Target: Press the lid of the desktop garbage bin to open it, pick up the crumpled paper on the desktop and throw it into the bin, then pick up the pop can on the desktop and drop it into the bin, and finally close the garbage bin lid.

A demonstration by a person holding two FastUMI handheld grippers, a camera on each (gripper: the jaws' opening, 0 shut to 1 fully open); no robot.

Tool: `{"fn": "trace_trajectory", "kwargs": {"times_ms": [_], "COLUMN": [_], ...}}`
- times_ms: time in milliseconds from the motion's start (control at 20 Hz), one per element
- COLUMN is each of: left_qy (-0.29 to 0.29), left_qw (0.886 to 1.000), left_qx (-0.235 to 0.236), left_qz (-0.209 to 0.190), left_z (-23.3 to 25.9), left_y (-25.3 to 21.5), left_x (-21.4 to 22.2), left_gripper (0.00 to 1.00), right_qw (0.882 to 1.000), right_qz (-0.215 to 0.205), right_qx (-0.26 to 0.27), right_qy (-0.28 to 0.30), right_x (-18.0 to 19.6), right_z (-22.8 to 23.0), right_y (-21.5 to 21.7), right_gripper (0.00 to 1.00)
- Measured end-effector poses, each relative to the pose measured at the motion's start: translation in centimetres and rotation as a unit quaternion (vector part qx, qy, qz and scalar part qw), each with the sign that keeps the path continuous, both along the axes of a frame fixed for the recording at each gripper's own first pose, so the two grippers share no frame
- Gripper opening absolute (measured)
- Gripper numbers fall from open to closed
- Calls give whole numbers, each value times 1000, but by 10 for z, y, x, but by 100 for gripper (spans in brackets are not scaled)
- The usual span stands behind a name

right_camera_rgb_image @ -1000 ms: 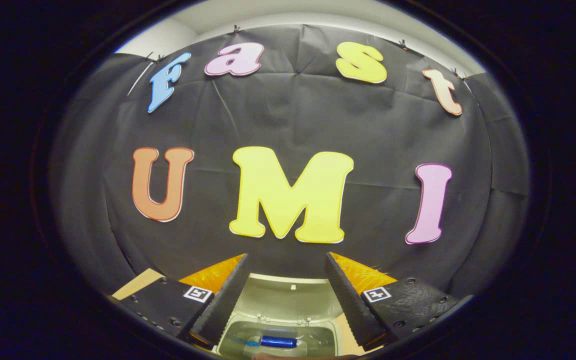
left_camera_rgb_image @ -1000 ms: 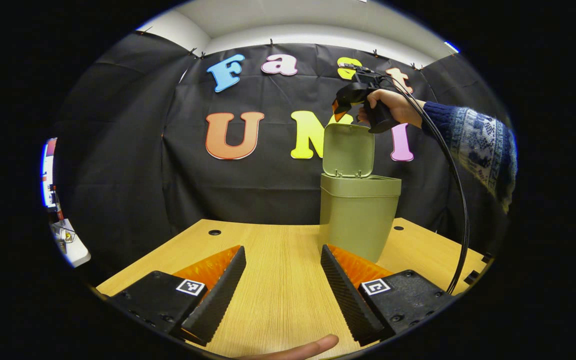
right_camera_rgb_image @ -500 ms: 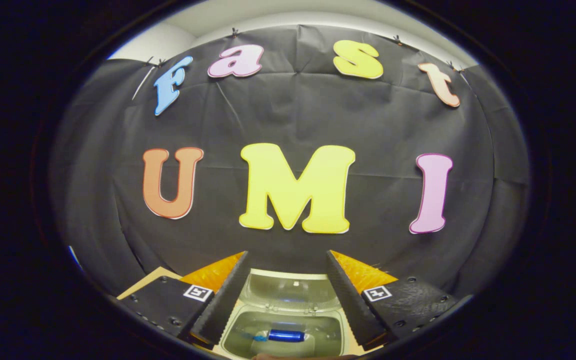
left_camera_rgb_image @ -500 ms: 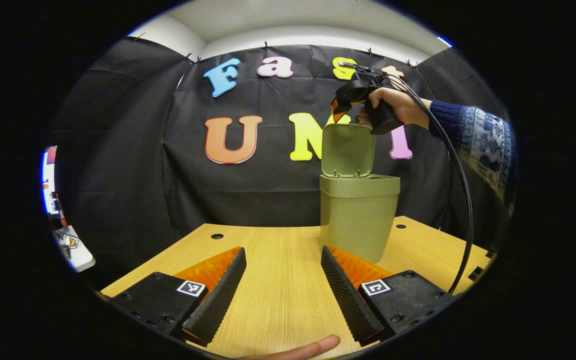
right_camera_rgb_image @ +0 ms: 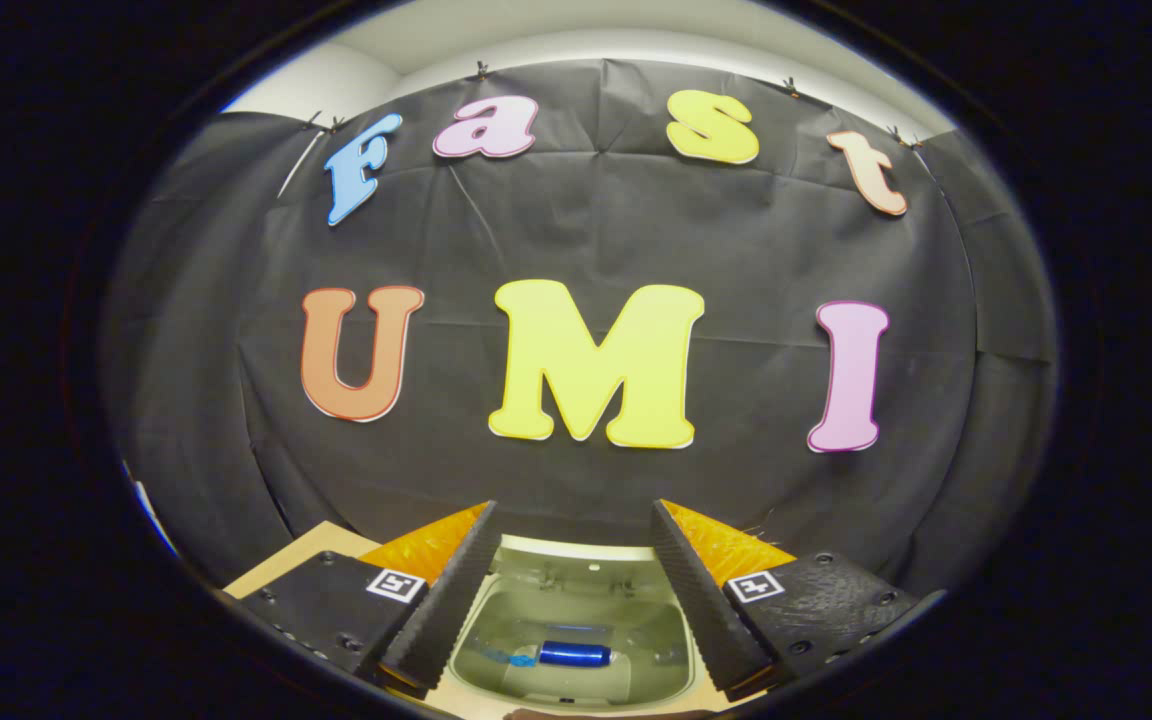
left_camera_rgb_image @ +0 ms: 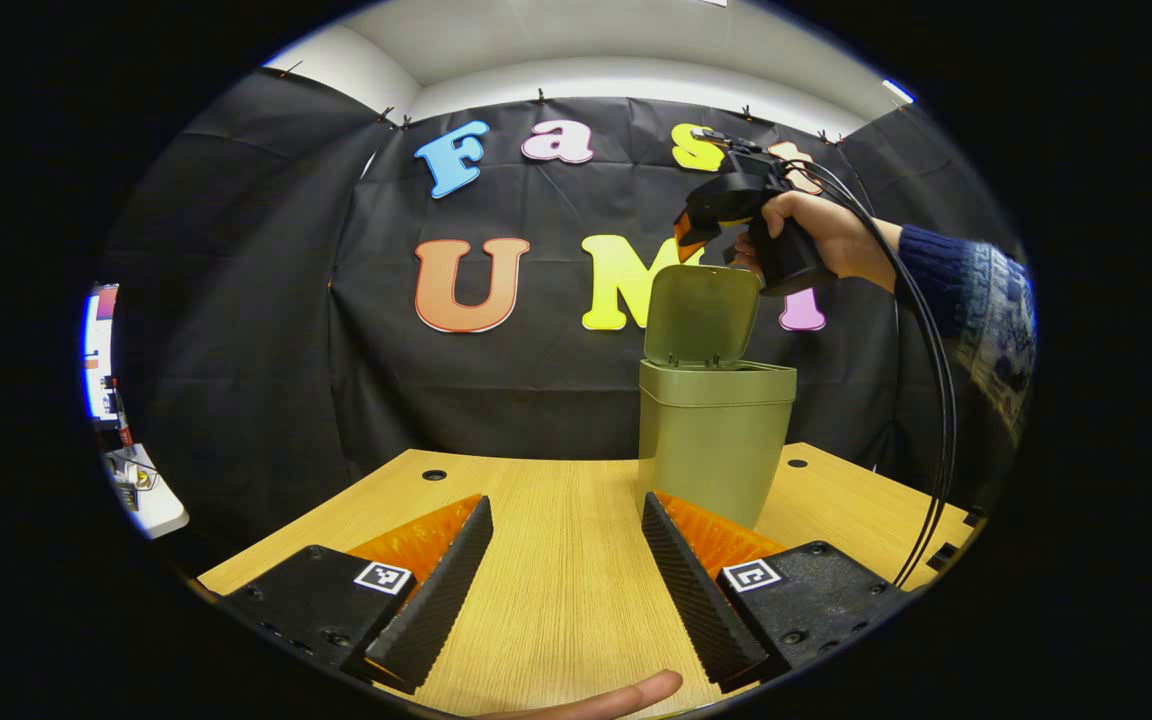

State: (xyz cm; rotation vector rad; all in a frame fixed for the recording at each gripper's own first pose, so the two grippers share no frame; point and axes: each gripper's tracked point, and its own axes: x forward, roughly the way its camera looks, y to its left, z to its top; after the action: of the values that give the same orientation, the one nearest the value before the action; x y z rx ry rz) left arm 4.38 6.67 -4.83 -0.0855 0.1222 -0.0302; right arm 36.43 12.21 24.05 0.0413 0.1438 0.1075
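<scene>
**Can in the bin, lid left to close**

The wooden desk (left_camera_rgb_image: 556,560) carries the green bin (left_camera_rgb_image: 714,440), its lid (left_camera_rgb_image: 701,312) tilted up. The right gripper (right_camera_rgb_image: 571,600) hangs above the opening, jaws wide and empty, apparently placed to push the lid down. The left gripper (left_camera_rgb_image: 561,585) waits low, jaws wide. 1 blue pop can (right_camera_rgb_image: 574,654) lies inside.

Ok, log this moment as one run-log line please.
stage: lid closing pending | bin: lid up | pop can: inside bin | right gripper: open above bin | left gripper: open over desk
</scene>
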Motion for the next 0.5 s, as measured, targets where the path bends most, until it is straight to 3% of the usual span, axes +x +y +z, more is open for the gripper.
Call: {"fn": "trace_trajectory", "kwargs": {"times_ms": [300, 350, 400, 500], "left_qy": [-3, -4, -6, -7], "left_qw": [1000, 1000, 1000, 1000], "left_qx": [-10, -12, -13, -10], "left_qz": [10, 12, 11, 10], "left_z": [4, 4, 7, 7], "left_y": [12, 14, 13, 13], "left_x": [2, 1, 1, 2], "left_gripper": [97, 97, 97, 97], "right_qw": [999, 998, 998, 997], "right_qz": [8, 7, 6, 8], "right_qx": [-22, -19, -12, 4], "right_qy": [48, 52, 57, 75], "right_x": [-12, -13, -14, -16], "right_z": [-45, -52, -61, -79], "right_y": [-3, -5, -6, -6], "right_gripper": [95, 98, 92, 95]}}
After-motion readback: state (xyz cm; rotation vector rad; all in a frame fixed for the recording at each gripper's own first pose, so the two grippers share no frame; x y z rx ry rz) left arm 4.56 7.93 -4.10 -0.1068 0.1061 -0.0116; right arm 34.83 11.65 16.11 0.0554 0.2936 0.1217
